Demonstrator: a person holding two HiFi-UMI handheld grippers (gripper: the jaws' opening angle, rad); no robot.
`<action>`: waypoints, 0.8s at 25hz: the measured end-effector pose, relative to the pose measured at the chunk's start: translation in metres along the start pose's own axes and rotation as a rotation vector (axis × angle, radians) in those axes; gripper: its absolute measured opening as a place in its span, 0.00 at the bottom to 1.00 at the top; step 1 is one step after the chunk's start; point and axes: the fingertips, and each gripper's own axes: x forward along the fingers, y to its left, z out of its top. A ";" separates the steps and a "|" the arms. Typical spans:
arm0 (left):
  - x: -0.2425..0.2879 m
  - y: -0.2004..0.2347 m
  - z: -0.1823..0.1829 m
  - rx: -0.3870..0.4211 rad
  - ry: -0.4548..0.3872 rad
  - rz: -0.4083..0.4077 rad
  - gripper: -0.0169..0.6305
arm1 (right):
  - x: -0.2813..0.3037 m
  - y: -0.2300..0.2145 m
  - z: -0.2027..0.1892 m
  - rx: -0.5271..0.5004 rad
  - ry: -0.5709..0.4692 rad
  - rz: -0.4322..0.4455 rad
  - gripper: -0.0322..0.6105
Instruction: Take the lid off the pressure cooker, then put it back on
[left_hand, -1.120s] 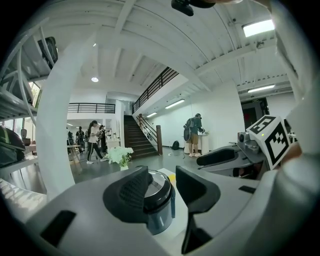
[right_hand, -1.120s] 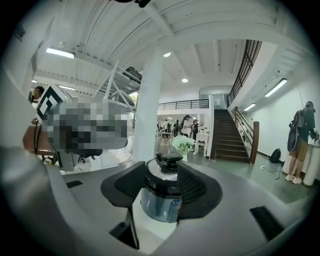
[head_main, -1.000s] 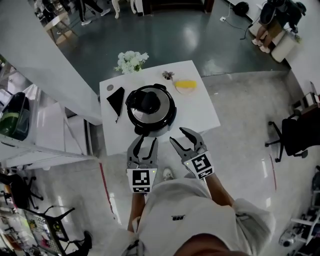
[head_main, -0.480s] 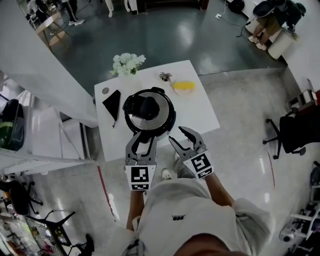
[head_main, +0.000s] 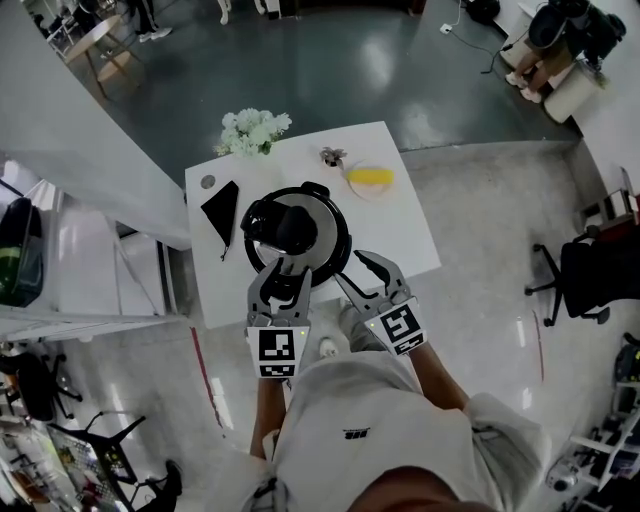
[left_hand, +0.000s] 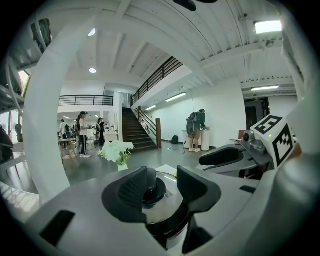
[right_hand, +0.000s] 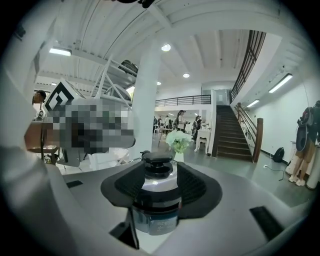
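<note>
The pressure cooker (head_main: 298, 240) stands on the white table (head_main: 400, 225), its steel lid (head_main: 312, 232) on and topped by a black knob (head_main: 285, 222). My left gripper (head_main: 282, 272) is at the cooker's near rim. Its jaws have just been opening and stand slightly apart, with nothing between them. In the left gripper view the lid (left_hand: 167, 205) and knob (left_hand: 150, 192) lie just beyond the left gripper (left_hand: 166, 182). My right gripper (head_main: 352, 268) is open, just short of the cooker's near right side. In the right gripper view the cooker (right_hand: 156, 215) shows between the jaws, untouched.
On the table behind the cooker are a white flower bunch (head_main: 250, 130), a yellow thing on a plate (head_main: 370, 178), a small plant (head_main: 332, 155) and a black triangular piece (head_main: 222, 210). An office chair (head_main: 590, 270) stands at the right. A white partition (head_main: 90, 170) runs along the left.
Both grippers have moved forward toward the cooker; the left one now reaches its near rim.
</note>
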 end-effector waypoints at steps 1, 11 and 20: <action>0.005 0.001 0.000 -0.001 0.009 0.005 0.33 | 0.003 -0.004 0.001 0.001 0.001 0.008 0.36; 0.056 0.019 -0.008 -0.036 0.130 0.057 0.39 | 0.041 -0.037 -0.002 0.004 0.024 0.136 0.36; 0.086 0.034 -0.017 -0.051 0.231 0.111 0.45 | 0.074 -0.055 -0.003 -0.007 0.050 0.268 0.36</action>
